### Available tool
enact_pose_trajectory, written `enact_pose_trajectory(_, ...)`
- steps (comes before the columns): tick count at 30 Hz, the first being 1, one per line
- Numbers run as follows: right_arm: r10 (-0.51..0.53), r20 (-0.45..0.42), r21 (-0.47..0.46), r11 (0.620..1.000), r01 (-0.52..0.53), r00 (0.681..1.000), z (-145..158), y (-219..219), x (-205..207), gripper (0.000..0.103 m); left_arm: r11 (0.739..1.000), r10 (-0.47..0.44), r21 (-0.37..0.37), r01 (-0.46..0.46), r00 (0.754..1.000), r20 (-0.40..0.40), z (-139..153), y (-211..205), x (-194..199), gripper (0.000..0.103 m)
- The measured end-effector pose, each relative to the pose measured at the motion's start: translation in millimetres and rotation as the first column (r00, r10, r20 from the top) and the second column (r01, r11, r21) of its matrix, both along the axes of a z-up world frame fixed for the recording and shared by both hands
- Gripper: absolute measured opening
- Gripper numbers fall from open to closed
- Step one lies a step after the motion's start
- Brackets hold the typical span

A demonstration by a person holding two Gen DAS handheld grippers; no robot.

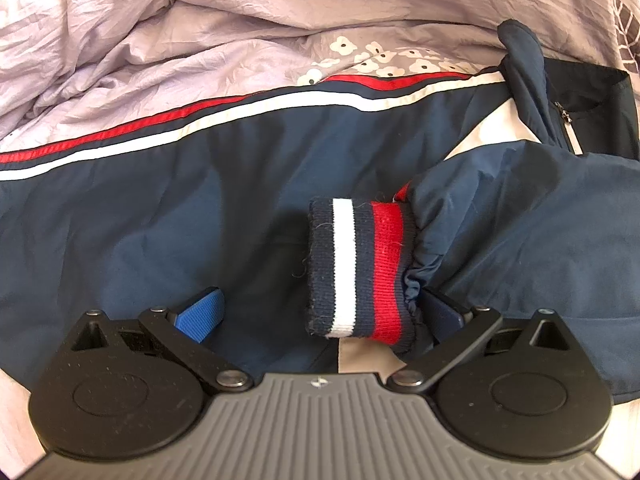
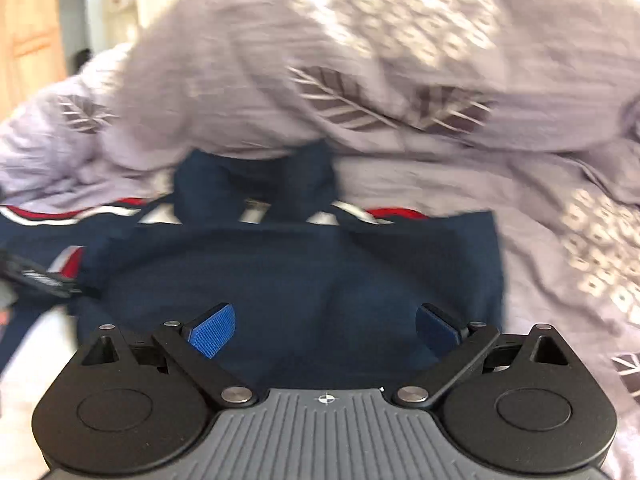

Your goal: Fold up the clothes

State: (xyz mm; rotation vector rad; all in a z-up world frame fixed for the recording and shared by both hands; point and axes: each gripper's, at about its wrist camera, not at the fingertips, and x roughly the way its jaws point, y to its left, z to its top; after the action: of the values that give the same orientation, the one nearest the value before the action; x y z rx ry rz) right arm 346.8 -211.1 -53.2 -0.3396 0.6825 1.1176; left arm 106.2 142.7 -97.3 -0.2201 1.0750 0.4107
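One navy jacket lies ahead of the left tongs, with one striped knit cuff between their two blue pads. One zipper shows far ahead to the right. One lilac duvet lies beyond. The right tongs also carry two pads; that view is blurred.

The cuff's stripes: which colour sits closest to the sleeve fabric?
The red stripe on the cuff; it borders the gathered navy sleeve, while the white stripe lies nearer the open end.

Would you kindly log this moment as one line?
left gripper open beside striped cuff | right gripper open over jacket
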Motion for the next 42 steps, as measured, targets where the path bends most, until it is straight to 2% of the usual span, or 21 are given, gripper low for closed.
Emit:
enact_pose_trajectory(2, 0.072, 0.012, -0.076, 0.995, -0.071, 0.997, -7, 8, -17, 0.103, 1.000, 0.003, -0.023, -0.003, 1.000, 0.003, 3, 3, -2, 0.103)
enact_pose_trajectory(4, 0.117, 0.067, -0.230, 0.968, -0.099, 0.991, -29, 23, -28, 0.103, 0.998, 0.003, -0.061, -0.003, 1.000, 0.008, 8, 8, -6, 0.103)
enact_pose_trajectory(5, 0.118, 0.083, -0.244, 0.965, -0.095, 0.989, -31, 26, -31, 0.103, 0.997, 0.007, -0.082, -0.006, 1.000, 0.014, 11, 11, -9, 0.103)
enact_pose_trajectory(9, 0.133, 0.029, -0.160, 0.979, -0.127, 0.991, -16, 29, -38, 0.103, 0.990, 0.016, -0.140, -0.009, 0.999, 0.052, 25, 26, -29, 0.103)
enact_pose_trajectory(14, 0.219, 0.057, -0.143, 0.967, -0.210, 0.974, 1, 44, -61, 0.103, 0.986, 0.008, -0.165, 0.005, 0.997, 0.074, 37, 48, -55, 0.103)
enact_pose_trajectory(19, 0.300, 0.105, -0.156, 0.947, -0.282, 0.948, 10, 83, -93, 0.103, 0.982, 0.022, -0.188, 0.002, 0.992, 0.127, 42, 61, -60, 0.103)
enact_pose_trajectory(23, 0.318, 0.146, -0.212, 0.935, -0.284, 0.937, -4, 113, -108, 0.102, 0.983, -0.005, -0.180, 0.030, 0.990, 0.140, 44, 55, -53, 0.102)
enact_pose_trajectory(26, 0.222, 0.187, -0.234, 0.956, -0.176, 0.957, -22, 99, -86, 0.102, 0.986, -0.030, -0.156, 0.053, 0.988, 0.150, 44, 47, -49, 0.102)
enact_pose_trajectory(28, 0.100, 0.232, -0.255, 0.966, -0.039, 0.968, -38, 75, -52, 0.102, 0.985, -0.024, -0.168, 0.047, 0.990, 0.136, 37, 44, -46, 0.102)
enact_pose_trajectory(30, -0.056, 0.263, -0.252, 0.960, 0.124, 0.963, -56, 48, -10, 0.103, 0.983, -0.017, -0.182, 0.038, 0.993, 0.119, 30, 40, -42, 0.102)
enact_pose_trajectory(32, -0.228, 0.172, -0.210, 0.942, 0.262, 0.958, -63, 17, 37, 0.103, 0.975, -0.034, -0.214, 0.059, 0.992, 0.120, 22, 35, -40, 0.103)
enact_pose_trajectory(34, -0.337, 0.061, -0.172, 0.924, 0.342, 0.940, -64, -2, 67, 0.103, 0.980, -0.049, -0.187, 0.070, 0.992, 0.114, 17, 24, -36, 0.103)
enact_pose_trajectory(38, -0.363, 0.119, -0.144, 0.915, 0.378, 0.924, -57, -2, 70, 0.103, 0.991, -0.091, -0.093, 0.100, 0.991, 0.099, 10, 6, -22, 0.103)
enact_pose_trajectory(42, -0.271, 0.145, -0.108, 0.952, 0.287, 0.952, -42, 2, 44, 0.101, 0.992, -0.074, -0.098, 0.085, 0.991, 0.112, 7, 6, -13, 0.103)
